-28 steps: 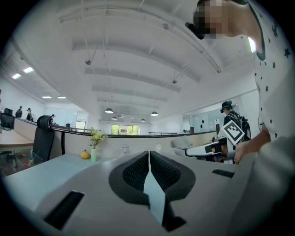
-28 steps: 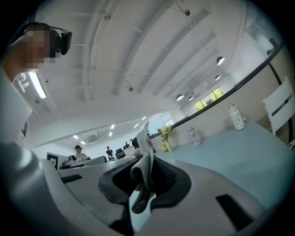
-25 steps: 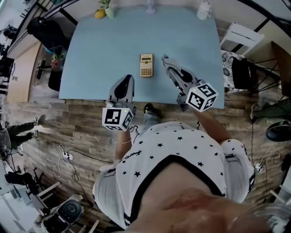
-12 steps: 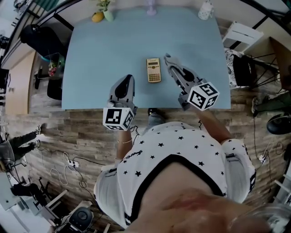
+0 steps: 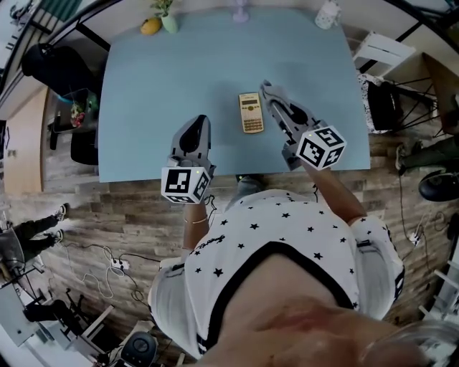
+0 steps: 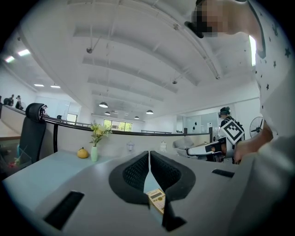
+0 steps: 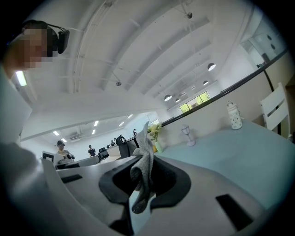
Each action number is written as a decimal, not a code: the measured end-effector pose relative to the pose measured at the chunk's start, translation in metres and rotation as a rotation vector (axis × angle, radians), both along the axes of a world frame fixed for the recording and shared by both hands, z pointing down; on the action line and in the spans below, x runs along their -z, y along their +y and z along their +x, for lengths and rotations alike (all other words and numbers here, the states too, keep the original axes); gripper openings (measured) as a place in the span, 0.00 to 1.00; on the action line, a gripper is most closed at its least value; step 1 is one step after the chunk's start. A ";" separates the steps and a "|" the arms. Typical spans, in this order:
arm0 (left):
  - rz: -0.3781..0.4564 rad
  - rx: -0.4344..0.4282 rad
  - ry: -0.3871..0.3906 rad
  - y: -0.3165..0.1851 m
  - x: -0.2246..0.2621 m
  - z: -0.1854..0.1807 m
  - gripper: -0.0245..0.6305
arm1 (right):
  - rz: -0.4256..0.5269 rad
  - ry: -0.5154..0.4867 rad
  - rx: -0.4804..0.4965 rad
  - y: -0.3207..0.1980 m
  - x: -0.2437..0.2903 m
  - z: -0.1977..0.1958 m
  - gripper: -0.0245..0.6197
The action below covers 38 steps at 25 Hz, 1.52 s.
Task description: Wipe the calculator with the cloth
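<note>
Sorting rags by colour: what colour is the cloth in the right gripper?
Grey. The cloth, clamped in the right gripper, shows best in the right gripper view.

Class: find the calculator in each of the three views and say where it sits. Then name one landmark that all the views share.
Head view: the calculator lies upper middle, on the blue table.
Left gripper view: calculator low centre, partly hidden.
Right gripper view: not in it.
Shared landmark: the flower vase at the table's far edge.
</note>
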<state>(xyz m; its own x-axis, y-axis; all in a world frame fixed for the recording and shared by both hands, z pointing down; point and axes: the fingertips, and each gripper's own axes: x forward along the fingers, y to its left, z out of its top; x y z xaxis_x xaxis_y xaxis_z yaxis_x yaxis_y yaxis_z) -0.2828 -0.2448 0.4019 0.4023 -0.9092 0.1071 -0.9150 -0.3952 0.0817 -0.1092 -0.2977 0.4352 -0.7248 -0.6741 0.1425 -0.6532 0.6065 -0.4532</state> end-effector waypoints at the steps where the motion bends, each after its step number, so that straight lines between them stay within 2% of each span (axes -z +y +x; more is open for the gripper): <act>1: -0.001 -0.004 -0.001 -0.002 -0.001 -0.003 0.09 | -0.003 0.007 -0.007 -0.003 -0.002 -0.002 0.11; 8: -0.009 -0.023 0.003 -0.020 -0.008 -0.025 0.09 | -0.031 0.052 -0.057 -0.020 -0.019 -0.014 0.11; 17: -0.010 -0.034 0.006 -0.038 -0.013 -0.037 0.09 | -0.142 0.160 -0.097 -0.044 -0.071 -0.023 0.11; 25: -0.026 0.049 0.005 -0.040 -0.016 -0.050 0.09 | -0.223 0.269 0.010 -0.058 -0.122 -0.053 0.11; 33: -0.022 0.137 0.001 -0.033 -0.013 -0.066 0.09 | -0.247 0.371 0.108 -0.064 -0.158 -0.086 0.11; 38: -0.036 0.178 0.000 -0.022 -0.017 -0.067 0.09 | -0.271 0.415 0.149 -0.059 -0.176 -0.094 0.11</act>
<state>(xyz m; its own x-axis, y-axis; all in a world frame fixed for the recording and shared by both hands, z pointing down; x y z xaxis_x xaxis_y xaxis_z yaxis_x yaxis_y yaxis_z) -0.3503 -0.2667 0.4192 0.2348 -0.9618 0.1411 -0.9703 -0.2233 0.0925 -0.2033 -0.3571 0.6112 -0.6553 -0.4671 0.5936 -0.7269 0.6035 -0.3276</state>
